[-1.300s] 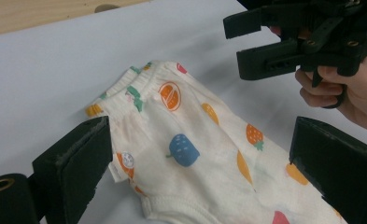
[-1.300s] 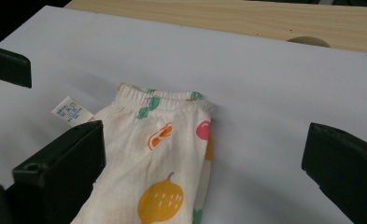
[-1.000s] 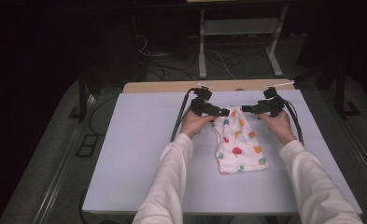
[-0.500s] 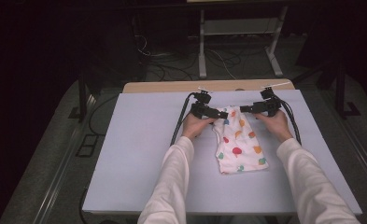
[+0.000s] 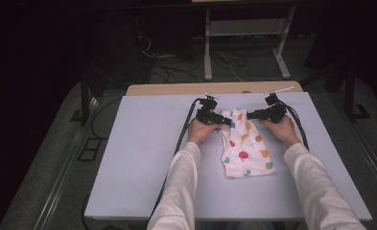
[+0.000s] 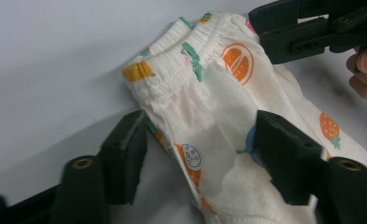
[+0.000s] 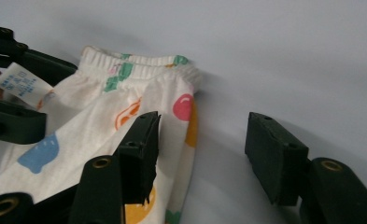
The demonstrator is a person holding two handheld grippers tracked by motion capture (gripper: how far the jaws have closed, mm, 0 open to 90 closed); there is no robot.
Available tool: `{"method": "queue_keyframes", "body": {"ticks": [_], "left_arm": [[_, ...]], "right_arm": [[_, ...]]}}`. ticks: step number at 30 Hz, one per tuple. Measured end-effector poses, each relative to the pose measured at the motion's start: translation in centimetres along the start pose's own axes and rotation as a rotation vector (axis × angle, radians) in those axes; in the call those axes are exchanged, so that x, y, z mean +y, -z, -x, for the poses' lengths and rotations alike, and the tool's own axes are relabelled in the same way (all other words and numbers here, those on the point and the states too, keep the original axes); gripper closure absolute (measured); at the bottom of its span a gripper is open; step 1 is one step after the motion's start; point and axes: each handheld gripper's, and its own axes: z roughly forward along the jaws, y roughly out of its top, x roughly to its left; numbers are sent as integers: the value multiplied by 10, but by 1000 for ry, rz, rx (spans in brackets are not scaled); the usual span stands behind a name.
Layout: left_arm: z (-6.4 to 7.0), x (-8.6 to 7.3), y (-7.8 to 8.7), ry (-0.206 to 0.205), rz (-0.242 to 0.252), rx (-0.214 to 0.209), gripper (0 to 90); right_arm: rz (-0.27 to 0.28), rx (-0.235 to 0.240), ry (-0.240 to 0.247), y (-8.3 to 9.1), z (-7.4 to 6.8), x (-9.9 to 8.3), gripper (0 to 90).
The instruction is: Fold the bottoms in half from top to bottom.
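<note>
Fruit-print shorts (image 5: 245,149) flat on pale counter (image 5: 143,158), just right of centre, elastic waistband (image 6: 190,42) toward 12 o'clock, hems toward 6. Left gripper (image 5: 223,121) at waistband's 9 o'clock corner, jaws spread wide astride cloth edge, clamping nothing. Right gripper (image 5: 253,115) at 3 o'clock corner, jaws likewise wide apart, one over fabric, other over bare counter. White care label (image 7: 21,84) near left gripper, possibly touching it; hard to tell.

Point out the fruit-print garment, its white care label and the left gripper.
Fruit-print garment (image 5: 246,151): high view, middle of the cloth.
White care label (image 7: 20,84): right gripper view, the label's face.
Left gripper (image 6: 200,154): left gripper view, midway between its open jaws.
</note>
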Motion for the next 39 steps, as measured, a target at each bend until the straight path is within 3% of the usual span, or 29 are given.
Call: {"method": "queue_keyframes", "body": {"ticks": [10,15,18,25,31,36,39], "left_arm": [[-4,-1,-1,30,3,50,704],[-9,-4,-2,81,24,36,830],[-10,-6,-1,79,36,29,850],[-8,-6,0,24,45,32,862],[-8,-10,3,-10,78,34,862],[-6,-12,7,-32,118,29,864],[-2,-14,11,-69,146,34,865]], "right_arm": [[-17,30,28,-5,-6,0,514],[-16,26,43,-10,-11,0,573],[-9,7,27,-12,-12,1,651],[-12,34,-47,-15,-8,0,848],[-10,84,-126,-11,1,-3,876],[-8,77,-111,-4,0,-2,878],[12,65,-90,2,-3,-2,878]]}}
